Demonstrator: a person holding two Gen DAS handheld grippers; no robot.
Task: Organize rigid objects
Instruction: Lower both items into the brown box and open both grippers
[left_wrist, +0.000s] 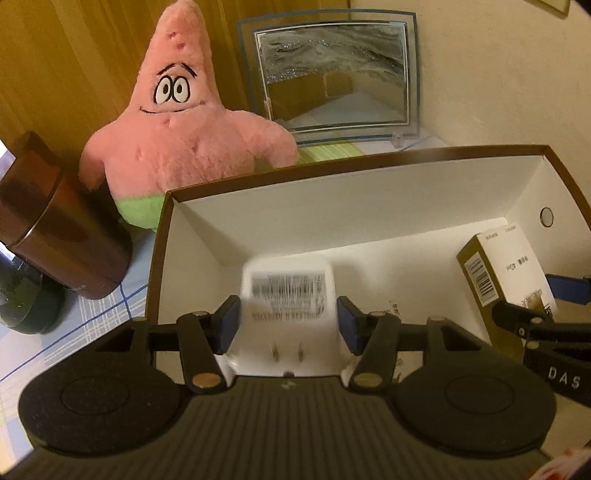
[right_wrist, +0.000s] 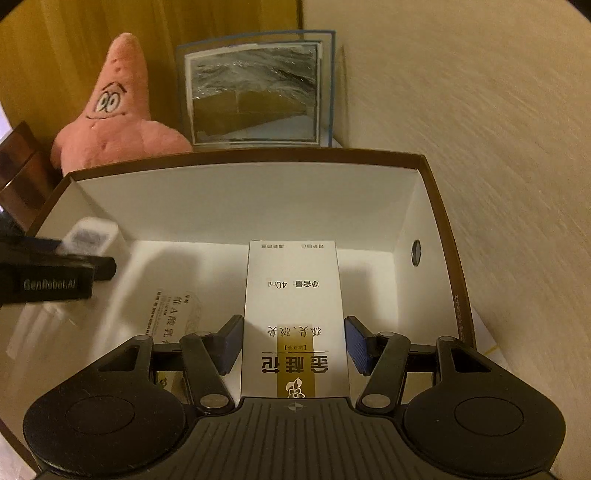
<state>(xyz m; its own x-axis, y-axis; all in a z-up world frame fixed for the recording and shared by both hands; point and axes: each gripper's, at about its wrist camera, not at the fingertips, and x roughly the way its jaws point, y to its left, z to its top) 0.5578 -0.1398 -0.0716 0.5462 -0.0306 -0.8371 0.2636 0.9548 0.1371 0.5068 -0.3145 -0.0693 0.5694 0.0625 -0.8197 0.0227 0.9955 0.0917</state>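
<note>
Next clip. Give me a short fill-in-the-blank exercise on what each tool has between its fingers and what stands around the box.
1. The left tool has a white ____ with a barcode label between its fingers.
2. The carton between the right tool fingers is printed with the volume ____.
3. Both items are over the open box, whose inside walls are ____.
4. Behind the box sits a ____ star-shaped plush toy.

Missing words: charger; 40ml; white; pink
</note>
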